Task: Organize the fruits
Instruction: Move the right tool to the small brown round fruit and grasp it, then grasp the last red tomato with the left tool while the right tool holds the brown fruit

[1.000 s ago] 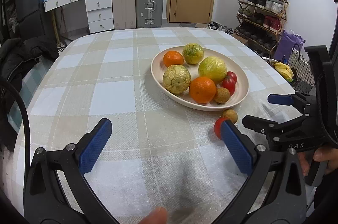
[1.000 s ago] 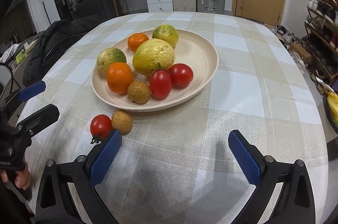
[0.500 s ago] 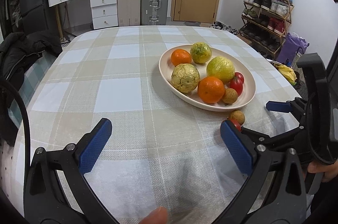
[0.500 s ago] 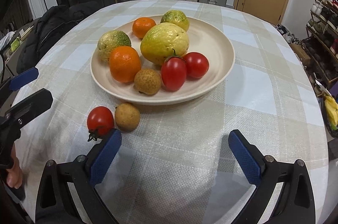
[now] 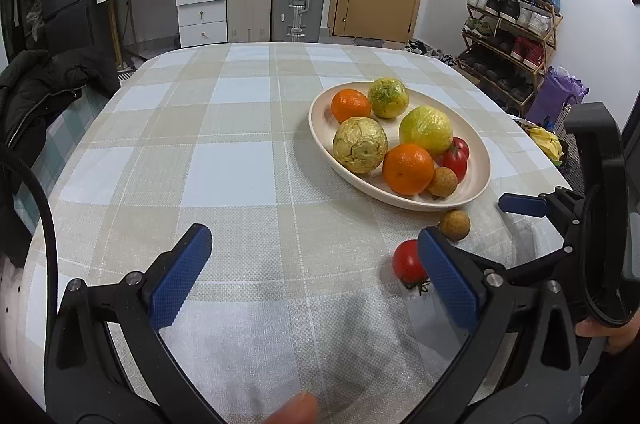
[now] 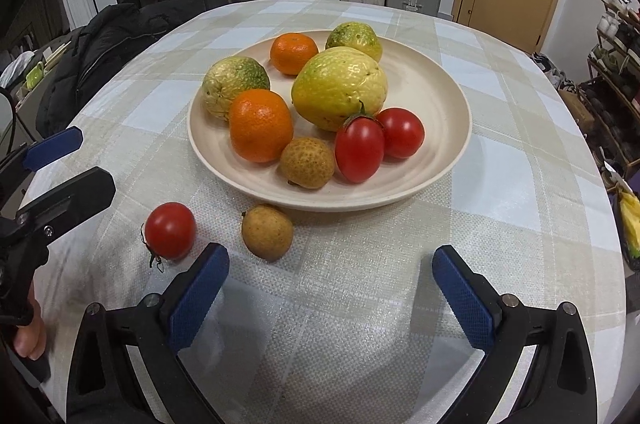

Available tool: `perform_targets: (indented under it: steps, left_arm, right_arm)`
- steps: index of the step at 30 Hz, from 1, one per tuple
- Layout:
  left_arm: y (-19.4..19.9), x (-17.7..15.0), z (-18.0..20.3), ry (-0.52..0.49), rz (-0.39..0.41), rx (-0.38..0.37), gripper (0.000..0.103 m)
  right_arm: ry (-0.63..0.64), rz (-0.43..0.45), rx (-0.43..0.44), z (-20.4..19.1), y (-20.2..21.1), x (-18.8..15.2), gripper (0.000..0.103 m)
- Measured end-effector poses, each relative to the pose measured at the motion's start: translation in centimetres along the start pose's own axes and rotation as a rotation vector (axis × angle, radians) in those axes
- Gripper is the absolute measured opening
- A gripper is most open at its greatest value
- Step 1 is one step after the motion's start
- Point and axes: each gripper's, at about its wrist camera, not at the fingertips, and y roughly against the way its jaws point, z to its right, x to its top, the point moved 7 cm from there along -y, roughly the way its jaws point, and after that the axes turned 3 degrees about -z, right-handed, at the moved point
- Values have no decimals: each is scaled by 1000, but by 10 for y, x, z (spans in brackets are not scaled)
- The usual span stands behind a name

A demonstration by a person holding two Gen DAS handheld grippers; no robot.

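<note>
Remaining: tomato (image 6: 170,230) and longan (image 6: 267,232) on cloth at 7 and 6 o'clock of plate (image 6: 436,95) | done: eight fruits on plate | right gripper (image 6: 328,288) wide open, empty | left gripper (image 5: 316,272) wide open, empty

Bright, even indoor light, soft shadows, sharp focus; fisheye bending and dark vignette at the edges.
</note>
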Motion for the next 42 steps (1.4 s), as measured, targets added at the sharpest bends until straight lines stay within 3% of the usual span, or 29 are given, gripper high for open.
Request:
perform_targets:
  steps: [3,5,7,11,20,35,39,41,42]
  left_arm:
    - [-1,-1,1,-5,-3,1,103]
    - [-2,-1,1,-4,-5,2,103]
    - [-2,-1,1,0,-9,-1,103]
    - [-3,-1,2,-2,-10,-6,103]
    - [-1,-1,6,-18,-4,-6,103]
    - [-11,-11,18,-34,-55,-27,103]
    - [-17,-17,30,-67,-94,-72,103]
    - [-20,-20,38,-99,-113,-91,95]
    - [-21,-21,41,-113,-119,-93,86]
  right_arm:
    - [2,0,8,0,-1,1,101]
    - [16,7,21,-3,0,2,95]
    - [56,25,45,-11,4,2,82]
    - [89,36,66,-20,7,3,74]
    - [91,60,114,-26,12,5,24]
    - [42,126,141,-6,51,1,24]
    - [20,144,145,5,62,2,24]
    - [13,152,145,9,66,3,24]
    - [10,155,144,11,67,3,24]
